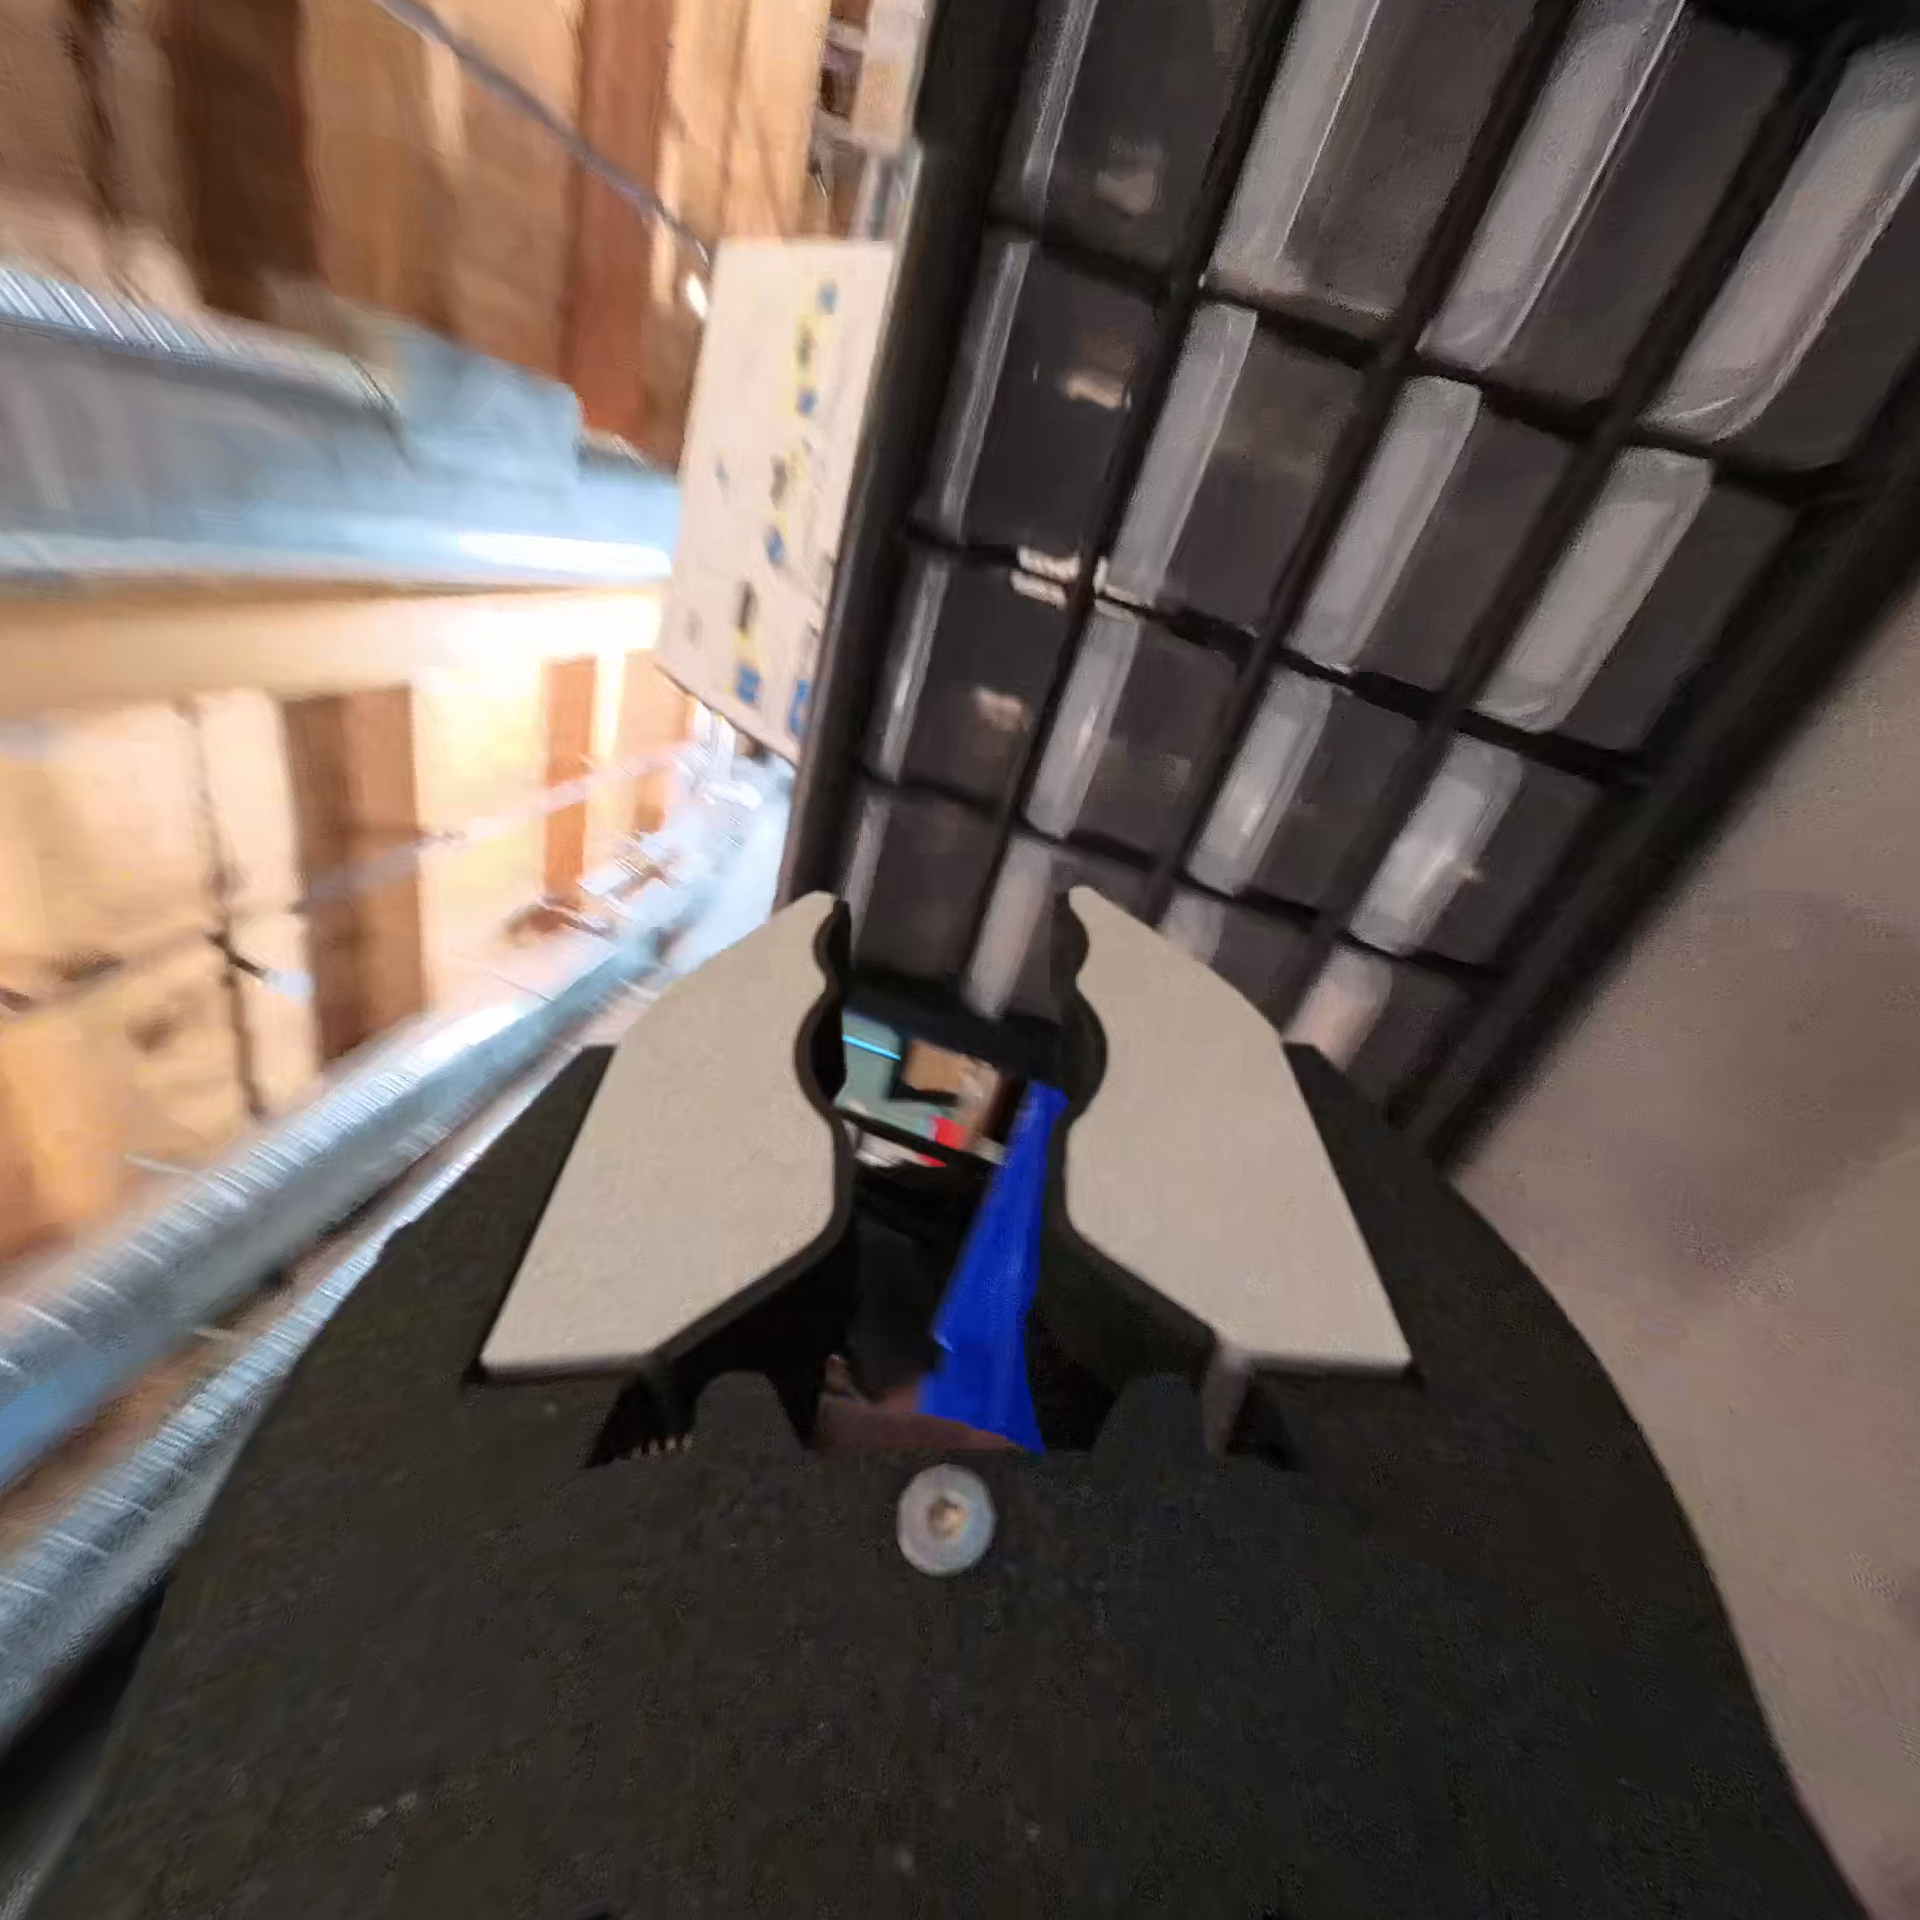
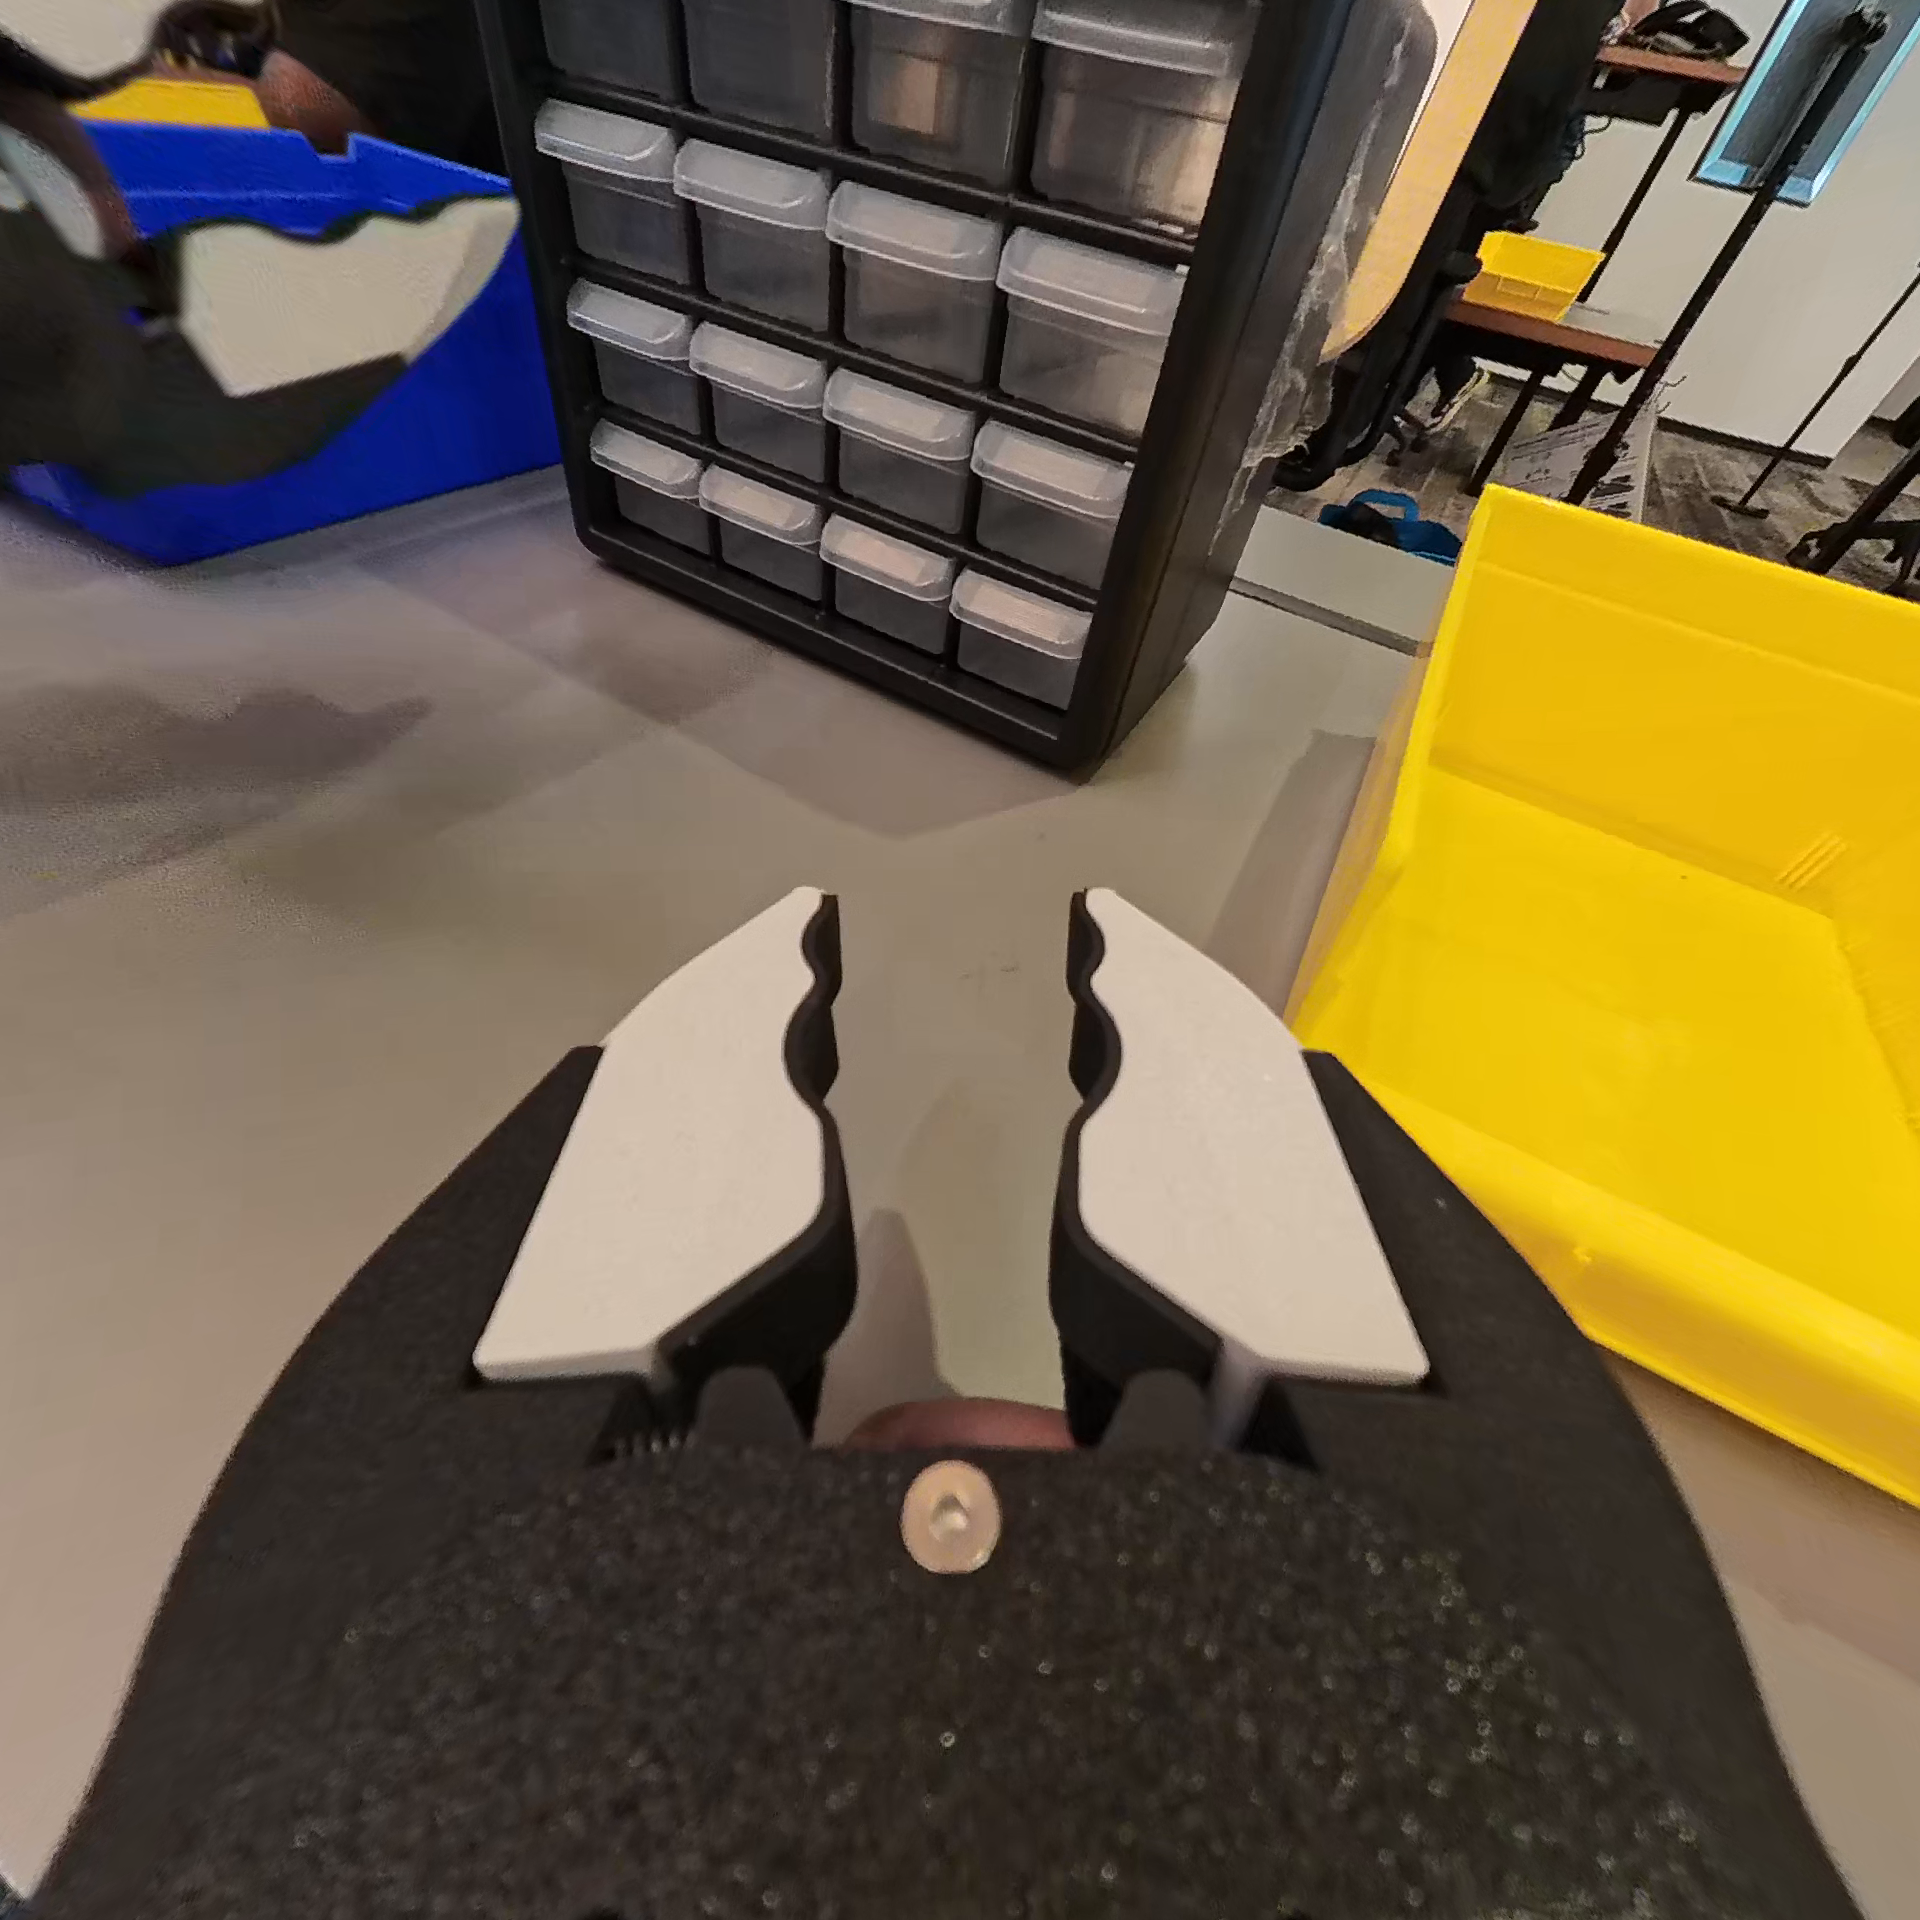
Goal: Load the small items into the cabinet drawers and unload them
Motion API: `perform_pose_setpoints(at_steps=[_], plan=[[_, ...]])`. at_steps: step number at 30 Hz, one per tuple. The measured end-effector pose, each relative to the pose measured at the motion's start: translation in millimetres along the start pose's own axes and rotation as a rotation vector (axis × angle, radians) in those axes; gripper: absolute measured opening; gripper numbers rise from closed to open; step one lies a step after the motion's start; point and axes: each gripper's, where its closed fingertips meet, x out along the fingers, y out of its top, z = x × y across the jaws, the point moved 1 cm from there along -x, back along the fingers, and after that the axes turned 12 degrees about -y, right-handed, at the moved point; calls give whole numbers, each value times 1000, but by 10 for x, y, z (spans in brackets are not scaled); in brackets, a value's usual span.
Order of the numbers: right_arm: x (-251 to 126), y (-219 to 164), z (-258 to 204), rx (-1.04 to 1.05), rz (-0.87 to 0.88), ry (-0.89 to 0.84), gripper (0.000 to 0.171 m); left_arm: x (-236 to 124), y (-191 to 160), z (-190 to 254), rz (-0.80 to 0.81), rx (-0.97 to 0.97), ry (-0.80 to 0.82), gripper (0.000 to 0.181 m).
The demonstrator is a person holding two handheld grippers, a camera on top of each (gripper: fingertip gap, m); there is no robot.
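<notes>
The black cabinet (image 2: 862,343) with rows of clear drawers stands on the grey table (image 2: 312,935); every drawer I can see is pushed in. My right gripper (image 2: 951,904) is open and empty, low over the table in front of the cabinet. My left gripper (image 2: 291,301) hovers over the blue bin (image 2: 343,447) left of the cabinet, blurred. In the rolled, blurred left wrist view the left gripper (image 1: 951,914) is open beside the cabinet (image 1: 1299,468). The blue bin's rim (image 1: 997,1278) shows through its gap. I see no loose small items.
A large yellow bin (image 2: 1621,987) sits on the table right of my right gripper, its inside bare where visible. Behind it are other tables, a smaller yellow bin (image 2: 1538,270), stands and chairs. Some drawers show a tan shape (image 2: 914,83) inside.
</notes>
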Motion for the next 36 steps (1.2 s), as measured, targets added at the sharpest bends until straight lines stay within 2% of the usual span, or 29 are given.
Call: perform_pose_setpoints(at_steps=[5, 9, 15, 19, 22, 28, 36], plan=[[20, -6, 39, 10, -6, -4, 41, 437, 217, -172, 11, 216, 79, 39], [26, -11, 66, 22, -8, -6, 41, 637, 255, -323, -3, 250, 131, 39], [33, -16, 83, 40, -12, 0, 41, 792, 238, -283, -6, 321, 160, 34], [40, -19, 81, 40, -15, 1, 40, 778, 268, -338, 15, 345, 232, 16], [43, -23, 78, 39, -18, 3, 40, 770, 259, -303, 20, 338, 212, 4], [40, -21, 77, 37, -15, -1, 39, 720, 263, -285, 35, 340, 230, 4], [36, -25, 79, 34, -16, -2, 39, 347, 332, -256, 49, 219, 200, 5]])
